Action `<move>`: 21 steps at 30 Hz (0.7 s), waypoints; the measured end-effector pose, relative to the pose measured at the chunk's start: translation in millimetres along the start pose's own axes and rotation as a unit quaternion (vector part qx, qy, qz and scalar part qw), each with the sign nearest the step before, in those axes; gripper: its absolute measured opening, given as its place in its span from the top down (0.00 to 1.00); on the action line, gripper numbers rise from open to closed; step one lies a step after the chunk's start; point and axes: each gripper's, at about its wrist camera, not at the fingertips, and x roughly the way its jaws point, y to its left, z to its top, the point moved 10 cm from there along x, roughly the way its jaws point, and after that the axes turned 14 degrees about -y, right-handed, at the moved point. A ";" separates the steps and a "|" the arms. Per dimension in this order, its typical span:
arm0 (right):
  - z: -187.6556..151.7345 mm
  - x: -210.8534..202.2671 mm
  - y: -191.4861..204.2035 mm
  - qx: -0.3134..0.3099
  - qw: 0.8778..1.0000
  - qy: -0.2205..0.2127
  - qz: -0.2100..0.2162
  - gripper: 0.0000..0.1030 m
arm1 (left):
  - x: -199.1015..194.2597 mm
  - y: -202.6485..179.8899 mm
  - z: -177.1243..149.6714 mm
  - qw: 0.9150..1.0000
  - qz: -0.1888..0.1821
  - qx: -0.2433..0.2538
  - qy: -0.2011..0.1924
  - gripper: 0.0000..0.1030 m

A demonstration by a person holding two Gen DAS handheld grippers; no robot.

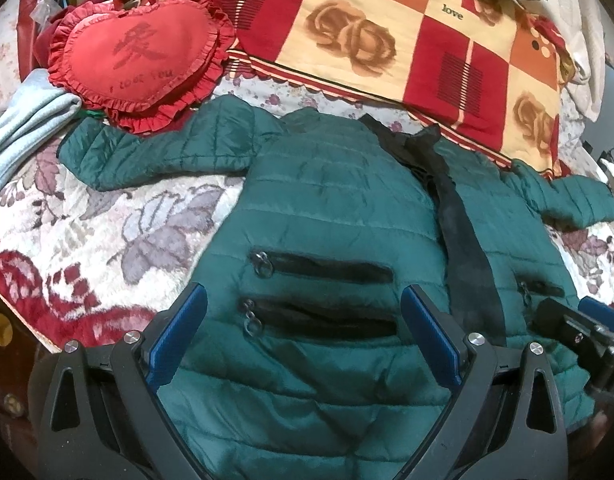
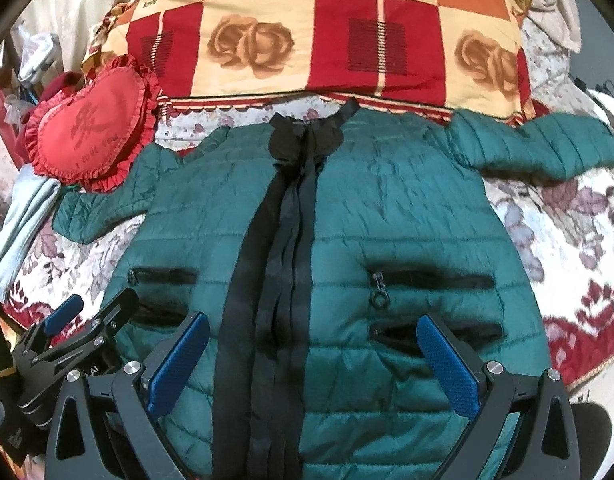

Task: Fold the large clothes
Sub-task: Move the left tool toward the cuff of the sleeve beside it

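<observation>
A green quilted jacket lies front-up and spread flat on a floral blanket, both sleeves out to the sides, with a black zipper placket down its middle. My left gripper hovers open above the jacket's left pocket zippers, nothing between its blue pads. My right gripper stands open over the lower middle, near the right pocket zippers. The left gripper shows at the lower left of the right wrist view, and the right gripper at the right edge of the left wrist view.
A red heart-shaped ruffled cushion rests against the left sleeve's end. A red and cream checked quilt lies beyond the collar. Folded grey cloth sits at the left. The floral blanket covers the bed.
</observation>
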 end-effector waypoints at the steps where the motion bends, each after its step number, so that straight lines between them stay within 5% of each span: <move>1: 3.3 1.8 1.7 0.000 1.000 -0.001 0.003 0.00 | 1.1 3.0 2.6 1.000 0.003 -0.001 -0.002 0.05; 21: 50.0 46.1 37.0 -0.026 0.998 -0.002 0.063 0.00 | 54.7 130.9 51.3 0.991 0.120 -0.053 0.003 0.05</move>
